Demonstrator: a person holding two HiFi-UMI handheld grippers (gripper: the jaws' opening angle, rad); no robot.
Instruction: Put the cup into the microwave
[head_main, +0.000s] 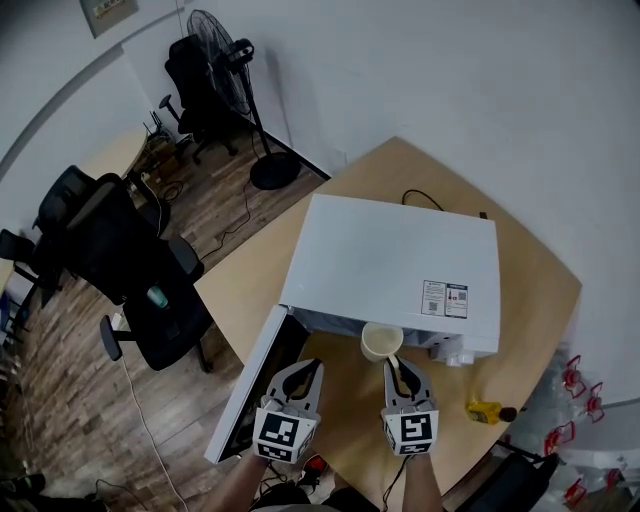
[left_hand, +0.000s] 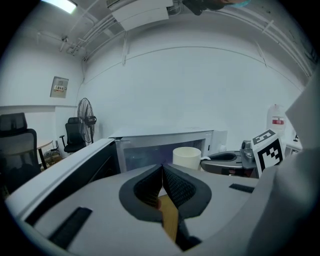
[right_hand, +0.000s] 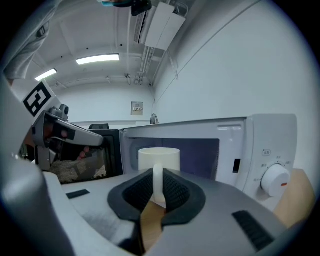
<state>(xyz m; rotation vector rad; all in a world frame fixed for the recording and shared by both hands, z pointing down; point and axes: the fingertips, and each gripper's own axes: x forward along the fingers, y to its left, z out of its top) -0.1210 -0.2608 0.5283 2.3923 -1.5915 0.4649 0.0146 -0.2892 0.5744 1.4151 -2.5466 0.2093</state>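
A cream cup (head_main: 381, 341) hangs just in front of the white microwave (head_main: 400, 262), whose door (head_main: 252, 385) stands swung open to the left. My right gripper (head_main: 400, 377) is shut on the cup's handle (right_hand: 157, 182); the cup (right_hand: 159, 159) stands upright before the dark cavity (right_hand: 200, 152). The left gripper (head_main: 300, 377) is shut with nothing between its pads, left of the cup (left_hand: 186, 157) and in front of the opening (left_hand: 150, 155).
The microwave sits on a wooden table (head_main: 530, 300). A yellow object (head_main: 485, 410) lies on the table at the right of the right gripper. The control dial (right_hand: 275, 179) is right of the cavity. Office chairs (head_main: 150, 290) and a fan (head_main: 235, 95) stand on the floor to the left.
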